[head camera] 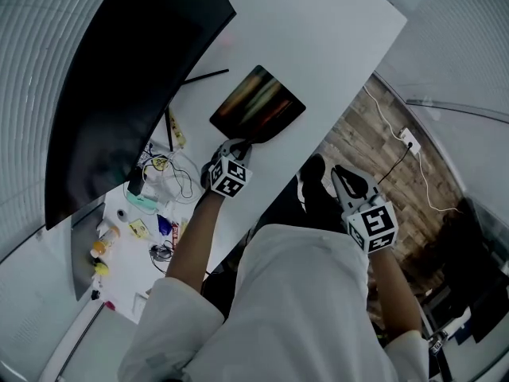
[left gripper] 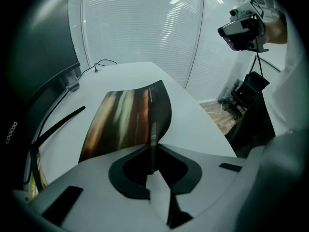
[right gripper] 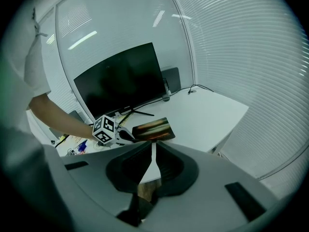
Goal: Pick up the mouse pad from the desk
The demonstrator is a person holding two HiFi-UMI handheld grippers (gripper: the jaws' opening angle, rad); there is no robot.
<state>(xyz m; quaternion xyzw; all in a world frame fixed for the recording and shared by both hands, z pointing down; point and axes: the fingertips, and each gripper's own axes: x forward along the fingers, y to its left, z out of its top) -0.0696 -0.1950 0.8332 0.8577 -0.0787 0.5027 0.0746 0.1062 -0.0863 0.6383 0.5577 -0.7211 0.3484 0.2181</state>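
The mouse pad (head camera: 258, 102), dark with orange and green streaks, lies on the white desk (head camera: 318, 30) near its front edge. My left gripper (head camera: 245, 144) is shut on the pad's near edge. In the left gripper view that edge of the pad (left gripper: 125, 120) curls up and stands pinched between the jaws of the left gripper (left gripper: 152, 141). My right gripper (head camera: 340, 175) hangs off the desk over the floor, shut with nothing in it. The right gripper view shows its closed jaws (right gripper: 153, 146), with the pad (right gripper: 153, 129) and the left gripper (right gripper: 123, 135) beyond.
A large dark curved monitor (head camera: 119, 78) stands at the desk's back left, with its thin black stand leg (head camera: 205, 76) close to the pad. Small clutter and cables (head camera: 151, 205) lie on the desk to the left. A wooden floor with a white cable (head camera: 398, 134) runs beside the desk.
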